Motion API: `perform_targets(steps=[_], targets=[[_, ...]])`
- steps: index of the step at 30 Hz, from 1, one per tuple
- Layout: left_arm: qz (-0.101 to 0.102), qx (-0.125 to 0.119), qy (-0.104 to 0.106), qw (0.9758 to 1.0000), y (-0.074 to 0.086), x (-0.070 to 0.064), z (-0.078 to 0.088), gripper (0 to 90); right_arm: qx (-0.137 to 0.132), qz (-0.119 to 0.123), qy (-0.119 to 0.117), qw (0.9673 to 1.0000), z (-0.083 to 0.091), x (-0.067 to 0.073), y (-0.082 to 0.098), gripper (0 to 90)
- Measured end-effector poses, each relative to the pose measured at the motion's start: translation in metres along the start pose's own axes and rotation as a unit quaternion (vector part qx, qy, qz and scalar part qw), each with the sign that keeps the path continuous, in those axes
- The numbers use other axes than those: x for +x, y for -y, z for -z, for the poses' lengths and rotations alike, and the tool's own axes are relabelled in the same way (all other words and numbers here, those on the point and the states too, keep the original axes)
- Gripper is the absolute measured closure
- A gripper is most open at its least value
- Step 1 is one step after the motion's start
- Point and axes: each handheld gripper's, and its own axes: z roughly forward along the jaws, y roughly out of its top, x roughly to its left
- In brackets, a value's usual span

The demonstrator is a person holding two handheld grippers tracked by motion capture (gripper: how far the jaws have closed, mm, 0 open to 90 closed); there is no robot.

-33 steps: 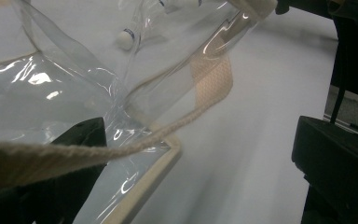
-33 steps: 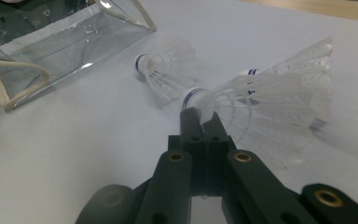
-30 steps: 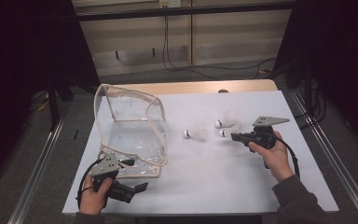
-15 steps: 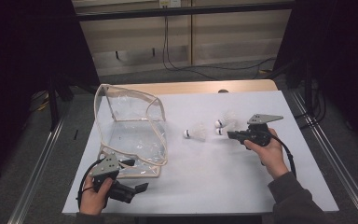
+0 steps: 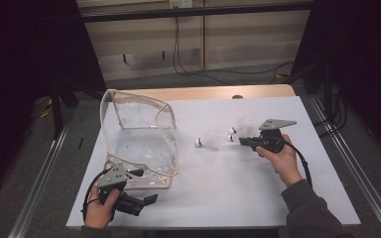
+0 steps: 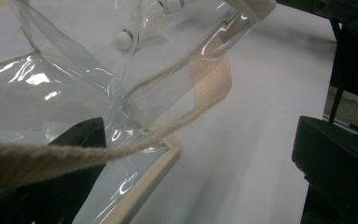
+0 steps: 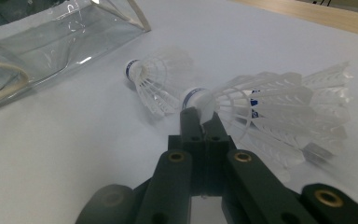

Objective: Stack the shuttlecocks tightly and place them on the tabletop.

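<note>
The right gripper, jaws pressed together, pinches the cork base of a shuttlecock, a light thing with fragile feathers best held by that firm cork, while the left gripper, state unclear, rests by a clear bag.

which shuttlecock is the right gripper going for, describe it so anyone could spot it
Start at the clear plastic bag on the white table; two white shuttlecocks lie to its right. It is the shuttlecock farther from the bag, its cork at the shut right gripper tips.
</note>
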Motion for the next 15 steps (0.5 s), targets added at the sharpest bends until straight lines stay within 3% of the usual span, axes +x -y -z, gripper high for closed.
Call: perform_targets(steps=[15], targets=[[0.001,0.001,0.001,1.0,0.0,0.0,0.0,3.3,0.002,0.005,-0.006,1.0,-0.011,0.004,-0.005,90.0]])
